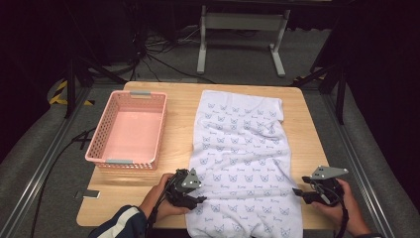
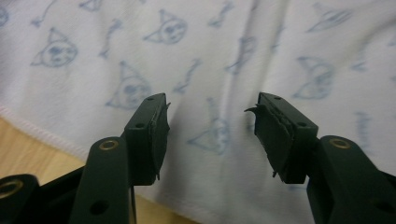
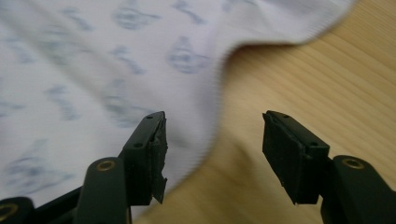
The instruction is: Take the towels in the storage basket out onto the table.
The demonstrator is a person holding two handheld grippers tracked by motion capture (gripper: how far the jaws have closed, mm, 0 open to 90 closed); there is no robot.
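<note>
Here, left gripper (image 1: 198, 194) jaws spread over the cloth (image 1: 242, 158) near its stitched left hem, nothing pinched. Right gripper (image 1: 298, 191) also spread, straddling the cloth's right hem, one jaw over fabric, one over bare wood. Cloth is soft, white, cat-printed, lying flat and lengthwise on the wooden surface (image 1: 307, 139). Pink perforated plastic basket (image 1: 128, 130) sits left, well apart.

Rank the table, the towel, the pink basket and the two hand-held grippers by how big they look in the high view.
1. Wooden table
2. Cat-print towel
3. Pink basket
4. Left gripper and right gripper: they look about alike, so no ranking between them.
</note>
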